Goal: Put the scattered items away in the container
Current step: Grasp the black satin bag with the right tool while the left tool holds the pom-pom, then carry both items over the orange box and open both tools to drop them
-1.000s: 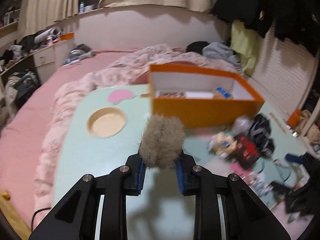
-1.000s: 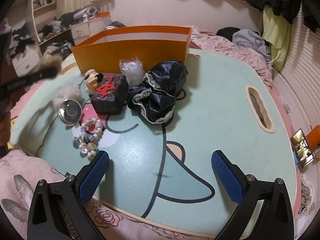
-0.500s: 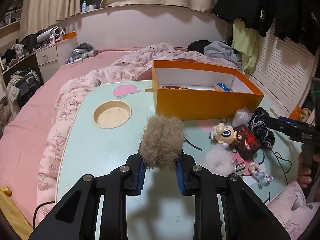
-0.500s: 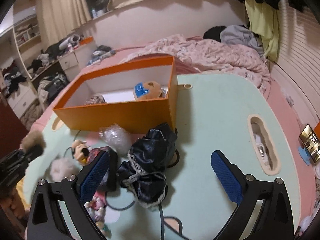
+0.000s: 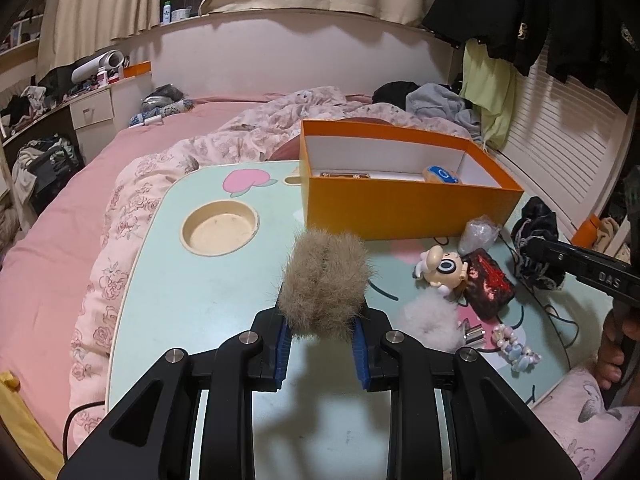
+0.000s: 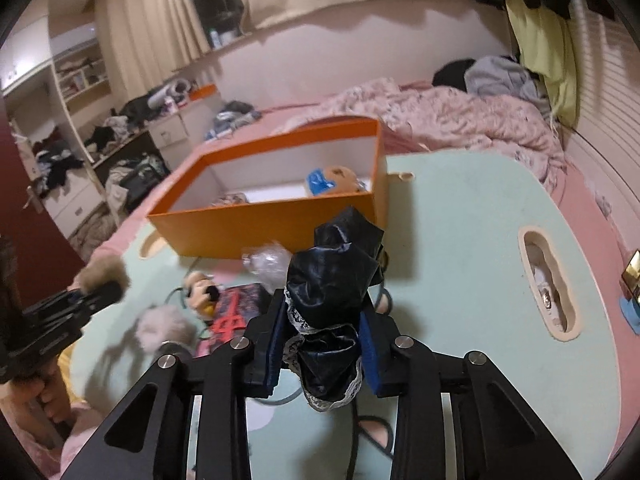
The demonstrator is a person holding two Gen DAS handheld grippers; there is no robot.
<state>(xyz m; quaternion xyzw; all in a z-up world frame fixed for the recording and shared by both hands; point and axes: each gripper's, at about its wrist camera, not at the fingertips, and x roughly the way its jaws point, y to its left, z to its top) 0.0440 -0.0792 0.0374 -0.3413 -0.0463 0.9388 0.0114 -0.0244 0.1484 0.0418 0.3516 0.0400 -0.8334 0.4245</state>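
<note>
My left gripper [image 5: 322, 340] is shut on a brown fur pompom [image 5: 324, 284], held above the mint-green table [image 5: 180, 300]. In the right wrist view my right gripper [image 6: 324, 340] has its jaws closing, the pads pressing on a black lace-trimmed cloth [image 6: 332, 276] lifted off the table. The open orange box [image 6: 260, 224] stands just behind it, holding a blue-and-tan toy [image 6: 332, 180]. On the table lie a small doll [image 5: 444, 270], a black-and-red pouch [image 5: 488, 284], a white fluff ball [image 5: 428, 316], a bead bracelet [image 5: 516, 348] and a clear plastic bag [image 5: 478, 232].
The table has a round cup recess [image 5: 220, 228] at the left and an oblong slot [image 6: 548, 284] at the right. A dark cable [image 5: 560, 320] trails over the table. A pink quilt [image 5: 120, 208] and bed surround the table.
My right gripper went from wide open to closed on the black cloth and rose with it toward the box. The left gripper kept still with the pompom.
</note>
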